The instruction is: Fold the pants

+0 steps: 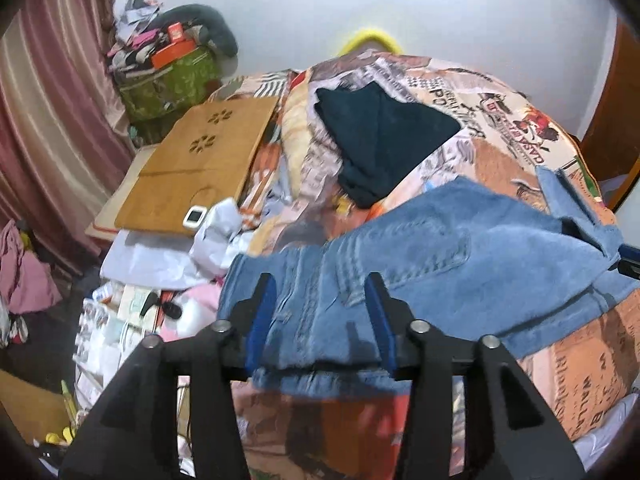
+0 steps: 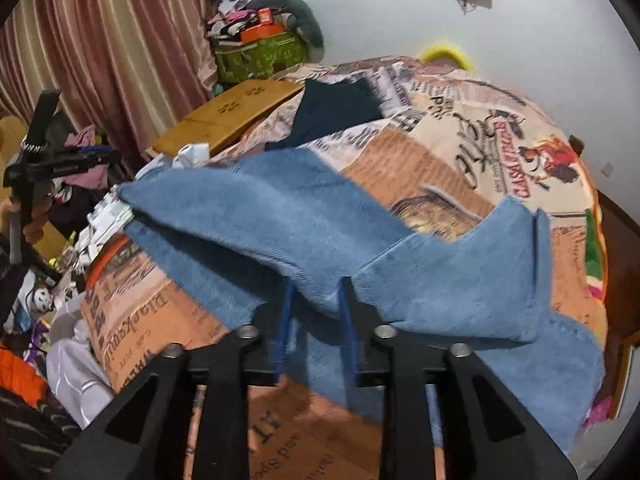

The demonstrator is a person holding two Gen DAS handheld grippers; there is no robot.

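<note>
Blue denim pants [image 1: 420,248] lie across the printed bedspread [image 1: 500,120]. My left gripper [image 1: 322,288] has its jaws wide apart, one on each side of the waistband end [image 1: 320,344], with the cloth lying between them. In the right wrist view the pants [image 2: 280,216] are lifted in a fold. My right gripper [image 2: 316,288] has its jaws close together around a bunch of the leg cloth, which drapes over the fingers. The left gripper also shows in the right wrist view at the far left [image 2: 52,164].
A dark teal folded garment [image 1: 380,136] lies further back on the bed. A wooden lap tray [image 1: 200,164] sits at the bed's left edge. Clutter and boxes [image 1: 120,320] fill the floor to the left. A pink striped curtain [image 1: 48,100] hangs on the left.
</note>
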